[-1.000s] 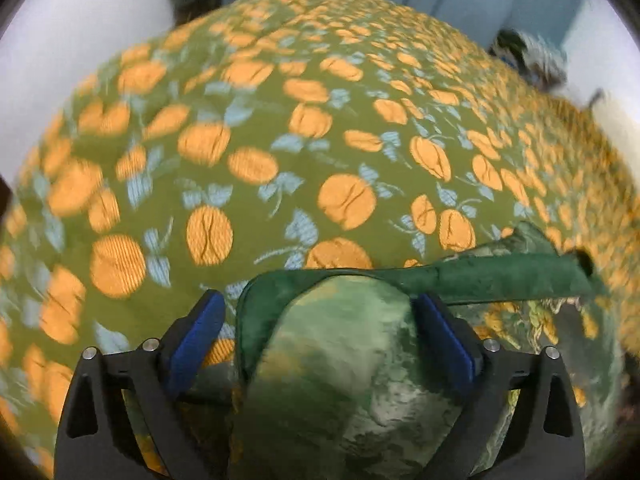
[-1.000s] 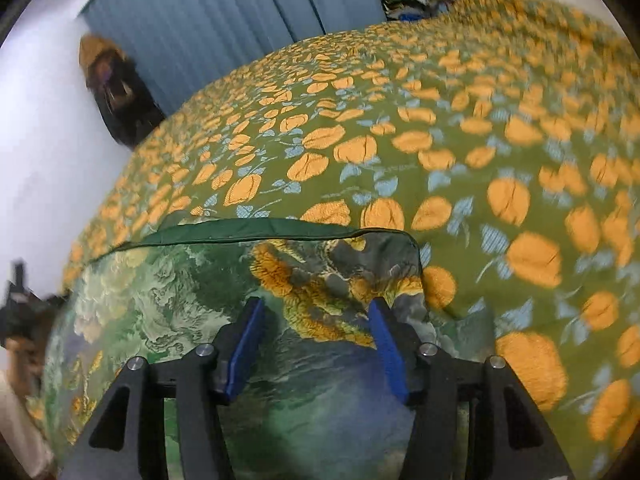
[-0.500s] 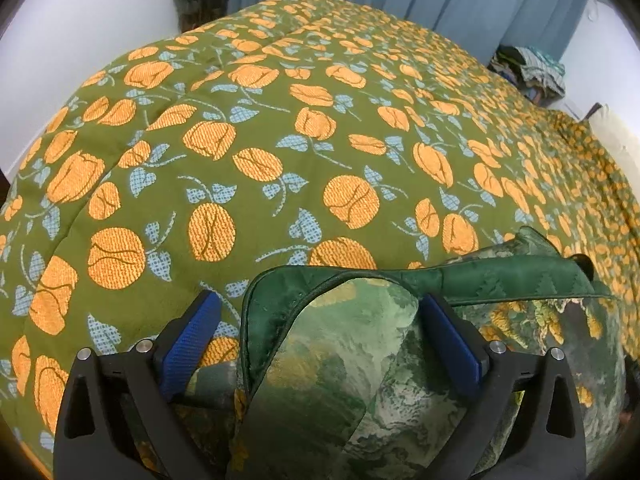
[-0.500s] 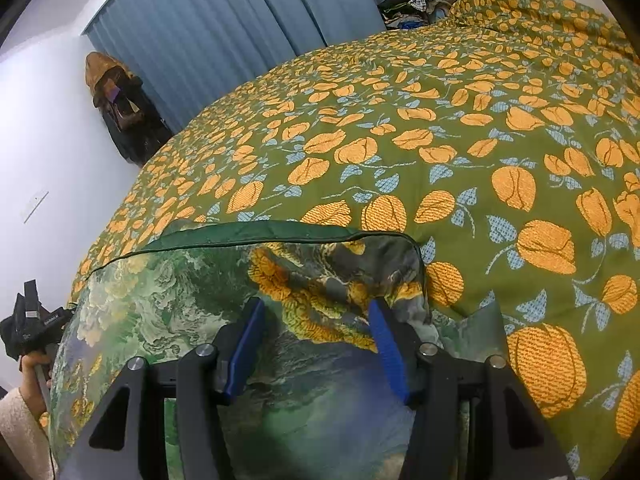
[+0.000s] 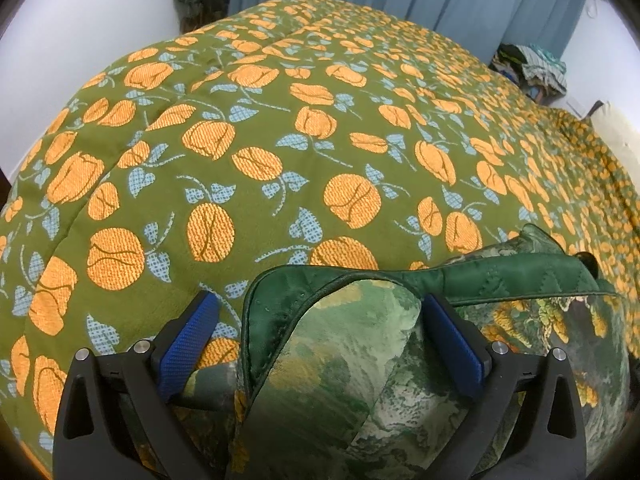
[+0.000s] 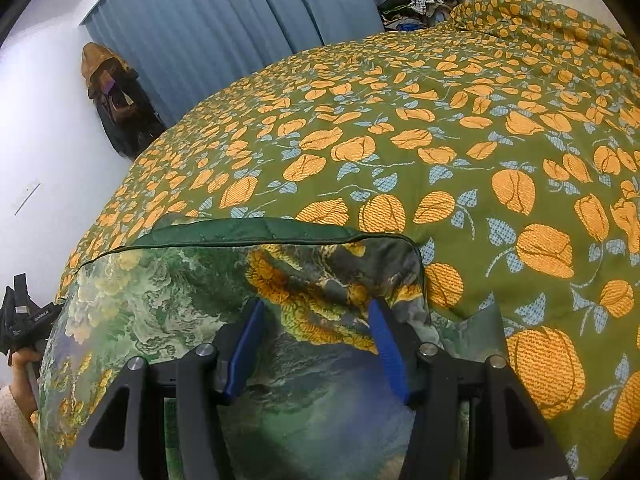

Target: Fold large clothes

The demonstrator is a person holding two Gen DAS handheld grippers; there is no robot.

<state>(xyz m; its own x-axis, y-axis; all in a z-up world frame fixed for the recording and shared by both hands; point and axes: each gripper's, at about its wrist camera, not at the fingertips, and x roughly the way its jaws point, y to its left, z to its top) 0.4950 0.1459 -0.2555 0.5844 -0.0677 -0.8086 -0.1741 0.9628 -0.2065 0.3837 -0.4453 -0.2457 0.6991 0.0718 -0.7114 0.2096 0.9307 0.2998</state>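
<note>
**Even indoor light, sharp frames, heavy fisheye bend**

Both views are bright and evenly lit, with soft light and no hard glare. The bedspread [image 5: 280, 152] shows crisp woven texture in the middle of each frame, without motion blur. Shadows are faint: a dim patch lies under the garment [image 6: 208, 300] between the black tool arms. The fisheye bulges the bed into a dome and bends the curtain [image 6: 224, 28] pleats. Dark vignette fills the corners. The white wall [image 6: 44, 128] looks slightly washed out.
</note>
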